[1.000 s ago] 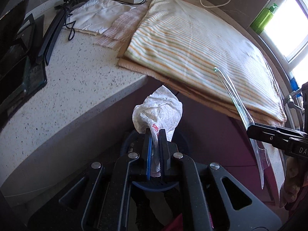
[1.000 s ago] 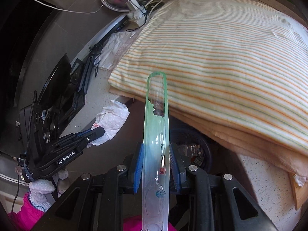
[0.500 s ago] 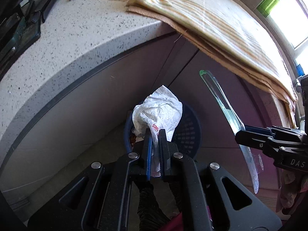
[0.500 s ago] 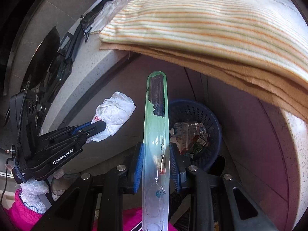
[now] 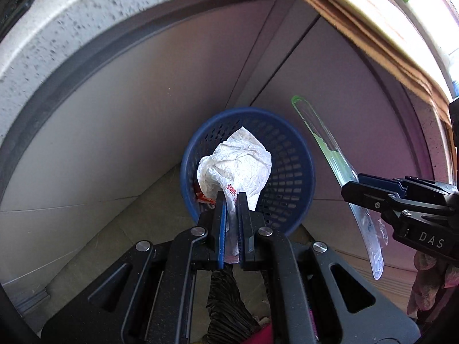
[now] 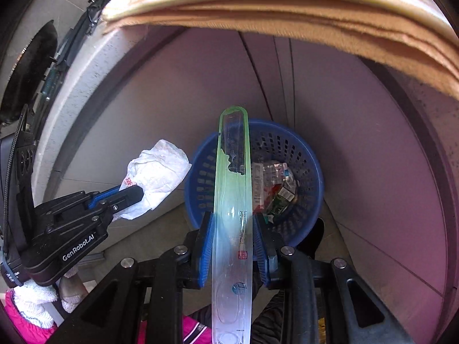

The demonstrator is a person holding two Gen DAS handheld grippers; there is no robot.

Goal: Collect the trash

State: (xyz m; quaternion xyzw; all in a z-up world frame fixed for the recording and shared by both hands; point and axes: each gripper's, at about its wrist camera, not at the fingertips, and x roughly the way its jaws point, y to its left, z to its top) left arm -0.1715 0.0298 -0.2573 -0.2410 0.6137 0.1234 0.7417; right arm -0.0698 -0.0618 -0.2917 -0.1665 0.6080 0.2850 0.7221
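Observation:
My left gripper (image 5: 231, 197) is shut on a crumpled white plastic wrapper (image 5: 238, 166) with red print, held above a blue mesh waste basket (image 5: 289, 154) on the floor. My right gripper (image 6: 233, 220) is shut on a long clear plastic package (image 6: 233, 189) with a green edge and a torn top; its tip hangs over the same basket (image 6: 304, 154), which holds several bits of trash (image 6: 272, 183). In the right wrist view the left gripper (image 6: 134, 192) and its wrapper (image 6: 157, 172) hang left of the basket. The left wrist view shows the right gripper (image 5: 352, 189) with the package (image 5: 330, 154), right of the basket.
The basket stands against grey cabinet doors (image 5: 143, 114) under a speckled white counter edge (image 5: 71, 23). Folded striped and tan cloth (image 6: 287, 8) overhangs the counter. A person's pink sleeve and white glove (image 6: 31, 301) show at the lower left.
Both grippers have sunk from counter height to below its edge, each with its piece of trash. The counter top has left the views and the blue basket now shows whole beneath them.

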